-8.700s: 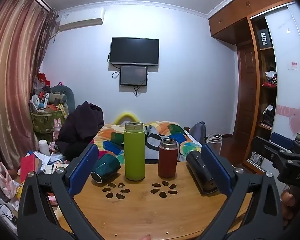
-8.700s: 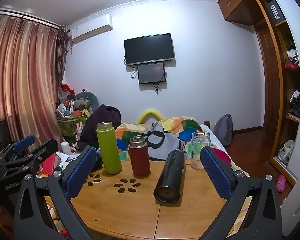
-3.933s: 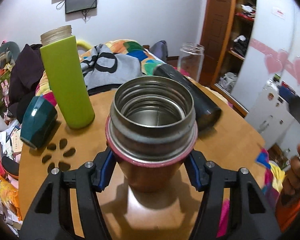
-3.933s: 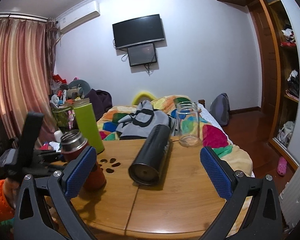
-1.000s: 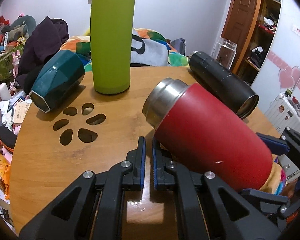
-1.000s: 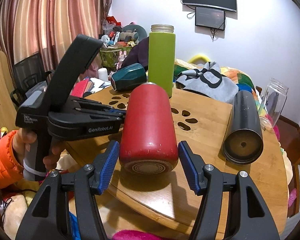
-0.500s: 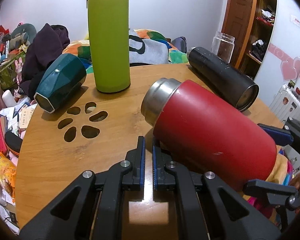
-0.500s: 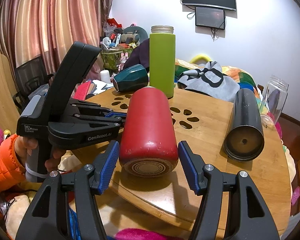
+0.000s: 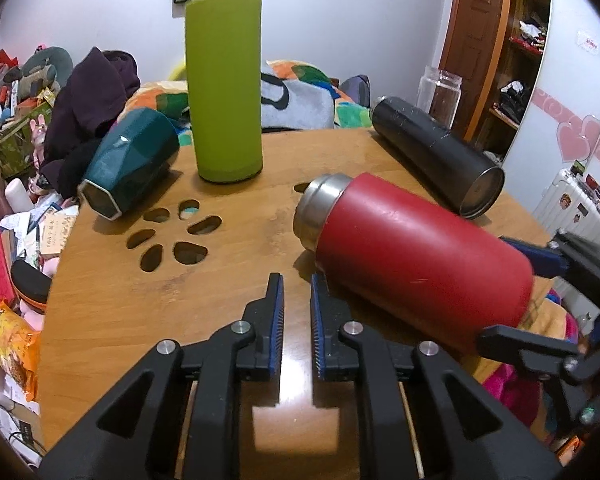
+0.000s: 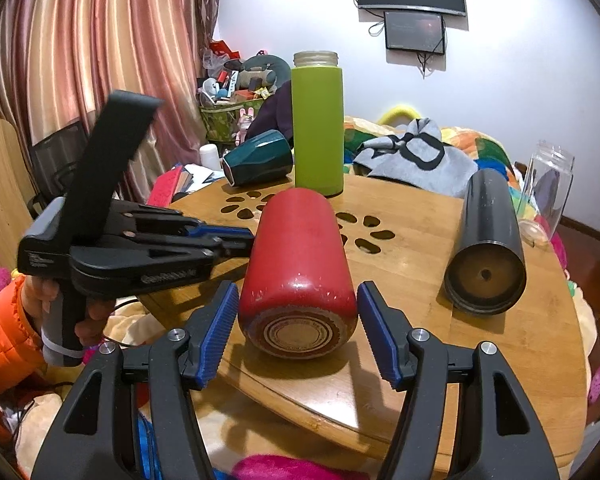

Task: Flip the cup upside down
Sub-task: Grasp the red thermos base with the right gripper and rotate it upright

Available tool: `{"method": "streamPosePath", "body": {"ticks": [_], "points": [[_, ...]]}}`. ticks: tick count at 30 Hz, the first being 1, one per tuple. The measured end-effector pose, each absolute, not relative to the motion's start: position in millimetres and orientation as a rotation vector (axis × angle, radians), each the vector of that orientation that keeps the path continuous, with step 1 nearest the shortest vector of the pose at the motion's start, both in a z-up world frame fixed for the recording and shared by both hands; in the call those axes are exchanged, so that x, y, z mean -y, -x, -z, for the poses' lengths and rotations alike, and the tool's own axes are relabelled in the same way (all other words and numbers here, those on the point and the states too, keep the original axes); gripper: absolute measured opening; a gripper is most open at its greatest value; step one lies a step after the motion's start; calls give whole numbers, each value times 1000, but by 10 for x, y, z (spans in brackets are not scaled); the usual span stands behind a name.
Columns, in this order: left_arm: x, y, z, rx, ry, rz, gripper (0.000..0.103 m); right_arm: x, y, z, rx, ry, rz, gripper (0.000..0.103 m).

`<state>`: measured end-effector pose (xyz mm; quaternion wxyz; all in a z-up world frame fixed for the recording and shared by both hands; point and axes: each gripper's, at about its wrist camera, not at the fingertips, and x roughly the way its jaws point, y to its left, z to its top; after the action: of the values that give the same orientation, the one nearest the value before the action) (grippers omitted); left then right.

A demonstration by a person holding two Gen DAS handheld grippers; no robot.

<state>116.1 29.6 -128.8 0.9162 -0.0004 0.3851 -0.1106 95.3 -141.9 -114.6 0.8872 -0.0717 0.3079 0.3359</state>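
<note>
The red cup (image 9: 416, 258) with a steel rim lies on its side just above the round wooden table (image 9: 112, 304), mouth pointing away from the right gripper. In the right wrist view its base (image 10: 298, 334) faces the camera. My right gripper (image 10: 298, 328) is shut on the red cup's base end, one blue pad on each side. My left gripper (image 9: 296, 304) is empty, its jaws a narrow gap apart, just left of the cup. It also shows in the right wrist view (image 10: 236, 240), fingertips touching or nearly touching the cup's left side.
A tall green bottle (image 9: 224, 88) stands at the back. A teal cup (image 9: 130, 166) lies on its side at left. A black flask (image 9: 436, 156) lies on its side at right, with a glass jar (image 9: 440, 90) behind it. Flower-shaped cutouts (image 9: 172, 236) pierce the table.
My left gripper's jaws have parted from fully shut to a narrow gap. The red cup stays held on its side in my right gripper.
</note>
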Motion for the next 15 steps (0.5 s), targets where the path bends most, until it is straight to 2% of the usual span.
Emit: {"method": "streamPosePath", "body": {"ticks": [7,15], "points": [[-268,-1005,985,-704,18,279,12,1297,-991,1296,-691,175,-690,58],[-61,-1005,865,-666,-5,342,12,1375,-877,1158,-622,179,-662,58]]}}
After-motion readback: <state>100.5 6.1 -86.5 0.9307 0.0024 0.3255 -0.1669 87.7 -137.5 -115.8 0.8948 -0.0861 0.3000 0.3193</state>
